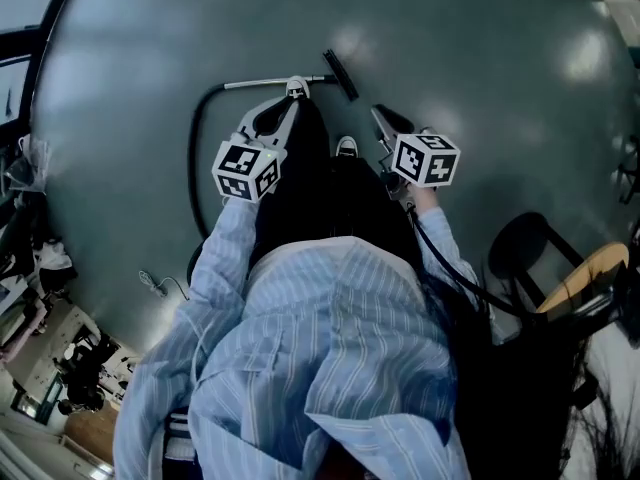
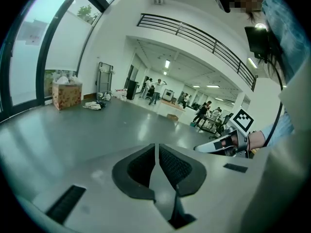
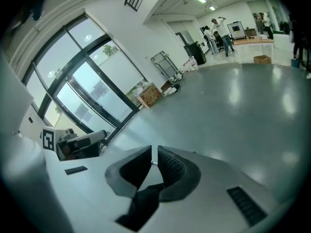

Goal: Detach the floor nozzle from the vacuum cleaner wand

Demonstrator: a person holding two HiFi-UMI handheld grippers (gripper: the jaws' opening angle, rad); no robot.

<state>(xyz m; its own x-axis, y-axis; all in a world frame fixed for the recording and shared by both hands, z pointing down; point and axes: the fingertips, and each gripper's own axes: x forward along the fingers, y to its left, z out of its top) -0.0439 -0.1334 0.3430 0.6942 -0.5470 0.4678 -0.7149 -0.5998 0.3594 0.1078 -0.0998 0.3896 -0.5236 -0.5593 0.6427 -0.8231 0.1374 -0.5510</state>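
grey floor [image 1: 480, 78] with wand [image 1: 265, 84] and nozzle [image 1: 340, 74] ahead: left gripper [image 2: 156, 148] and right gripper [image 3: 152, 152], jaws closed on nothing, should open, brace the wand, pull the nozzle straight off.

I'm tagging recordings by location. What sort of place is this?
Probably a large open workspace or lab hall, not a home. It has a wide polished grey floor, tall glass windows with dark frames, a black-railed upper balcony, and people standing at the far end.
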